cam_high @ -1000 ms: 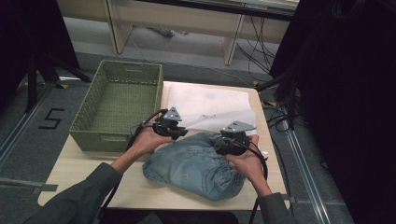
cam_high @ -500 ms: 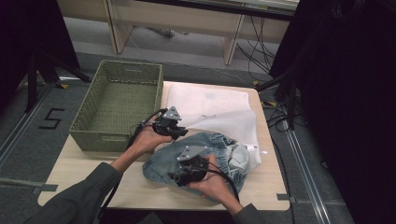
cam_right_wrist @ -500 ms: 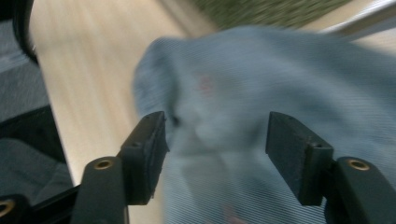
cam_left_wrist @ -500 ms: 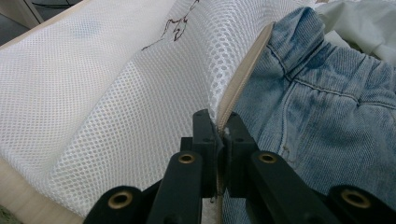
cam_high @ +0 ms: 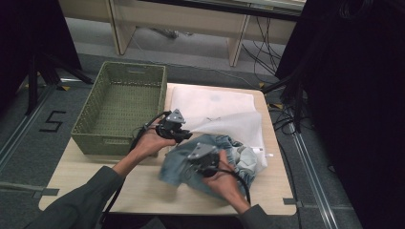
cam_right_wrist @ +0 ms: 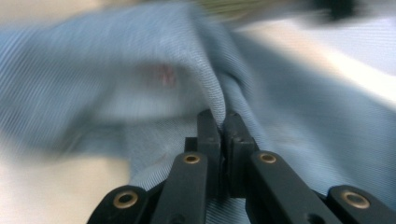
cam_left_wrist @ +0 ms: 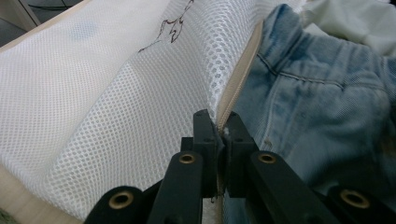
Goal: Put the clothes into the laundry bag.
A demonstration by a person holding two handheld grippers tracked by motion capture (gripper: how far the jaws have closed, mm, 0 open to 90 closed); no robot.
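From the high view, the person is stuffing a pair of jeans [cam_high: 229, 157] into a white mesh laundry bag [cam_high: 224, 119] lying toward the far right corner of the tabletop [cam_high: 86, 176], beside a green basket [cam_high: 119, 107] at the far left edge. The left gripper [cam_high: 184, 135] is pinching the bag's mouth while the right gripper [cam_high: 203, 168] is working the bundle near the front edge. Judging by this, the jeans are only partly inside, and most of the denim is lying outside; the bundle's long axis is running from near left to far right, toward the opening.

In the left gripper view, the jaws are clamping the zipper edge [cam_left_wrist: 236, 93] of the bag.

In the right gripper view, blurred, the jaws have just been closing and are now pinching a fold of denim [cam_right_wrist: 219, 93]
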